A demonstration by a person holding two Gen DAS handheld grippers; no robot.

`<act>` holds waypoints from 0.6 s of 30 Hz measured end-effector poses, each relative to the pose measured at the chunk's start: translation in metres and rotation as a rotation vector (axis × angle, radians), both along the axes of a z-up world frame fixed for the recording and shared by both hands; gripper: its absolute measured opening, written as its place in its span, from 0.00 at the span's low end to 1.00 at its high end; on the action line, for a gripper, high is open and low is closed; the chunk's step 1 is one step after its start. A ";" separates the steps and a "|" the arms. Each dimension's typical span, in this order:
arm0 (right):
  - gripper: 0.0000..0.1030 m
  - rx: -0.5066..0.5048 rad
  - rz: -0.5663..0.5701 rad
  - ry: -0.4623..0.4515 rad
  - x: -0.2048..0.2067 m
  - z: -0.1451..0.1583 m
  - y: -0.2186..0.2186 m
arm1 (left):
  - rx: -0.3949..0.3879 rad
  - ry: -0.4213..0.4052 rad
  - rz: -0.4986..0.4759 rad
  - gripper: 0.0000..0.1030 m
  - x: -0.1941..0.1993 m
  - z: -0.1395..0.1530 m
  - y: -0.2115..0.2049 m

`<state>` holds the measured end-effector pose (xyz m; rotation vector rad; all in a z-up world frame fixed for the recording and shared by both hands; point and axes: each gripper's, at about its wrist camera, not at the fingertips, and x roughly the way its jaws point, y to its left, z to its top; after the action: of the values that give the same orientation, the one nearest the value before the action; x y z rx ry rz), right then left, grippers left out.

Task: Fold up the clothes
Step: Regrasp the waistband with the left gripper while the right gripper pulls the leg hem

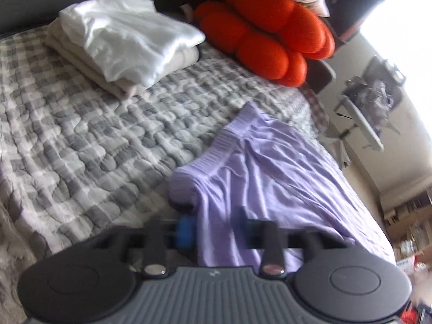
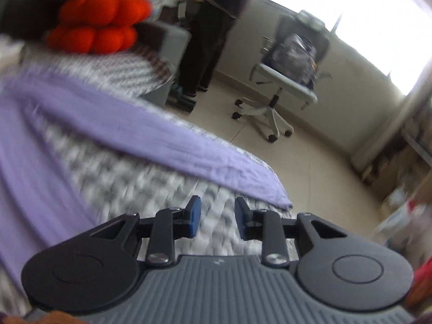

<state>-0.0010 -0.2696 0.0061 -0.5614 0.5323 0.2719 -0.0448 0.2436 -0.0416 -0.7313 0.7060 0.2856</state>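
Observation:
A lilac garment (image 1: pixel 270 172) with a ribbed waistband lies rumpled on the grey-and-white checked quilt (image 1: pixel 94 140), near the bed's right edge. Its fabric runs down between the fingers of my left gripper (image 1: pixel 218 228), which is shut on it; the cloth partly covers the right blue pad. In the right wrist view the same lilac garment (image 2: pixel 151 135) stretches as a long strip toward the bed's corner. My right gripper (image 2: pixel 218 216) hovers over the quilt (image 2: pixel 140 178) just short of that strip's end, open, with nothing between its blue pads.
A folded stack of white and beige cloth (image 1: pixel 121 48) sits at the far left of the bed. Orange cushions (image 1: pixel 270 27) lie at the head. Beyond the bed edge a person in dark trousers (image 2: pixel 205 40) stands by an office chair (image 2: pixel 283 81).

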 end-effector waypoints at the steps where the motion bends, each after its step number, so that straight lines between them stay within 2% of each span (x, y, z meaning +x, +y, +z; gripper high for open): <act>1: 0.31 -0.010 0.031 0.002 -0.014 -0.004 -0.005 | -0.008 0.002 0.010 0.06 0.001 -0.001 0.002; 3: 0.35 -0.008 0.078 0.016 -0.041 -0.010 -0.017 | -0.018 -0.022 0.036 0.05 -0.005 0.003 0.009; 7: 0.36 -0.084 0.132 0.036 -0.085 -0.030 -0.031 | -0.039 -0.078 0.090 0.03 -0.023 0.012 0.024; 10: 0.36 -0.111 0.135 0.058 -0.104 -0.041 -0.040 | -0.020 -0.110 0.111 0.03 -0.032 0.018 0.032; 13: 0.36 -0.080 0.064 0.070 -0.104 -0.045 -0.054 | 0.007 -0.099 0.118 0.02 -0.034 0.018 0.036; 16: 0.36 -0.065 -0.018 0.073 -0.093 -0.046 -0.064 | 0.004 -0.099 0.117 0.02 -0.034 0.014 0.042; 18: 0.36 -0.077 -0.047 0.077 -0.084 -0.049 -0.066 | -0.025 -0.102 0.088 0.02 -0.032 0.011 0.043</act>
<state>-0.0845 -0.3355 -0.0424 -0.6141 0.6315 0.2300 -0.0768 0.2862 -0.0311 -0.7963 0.5821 0.3183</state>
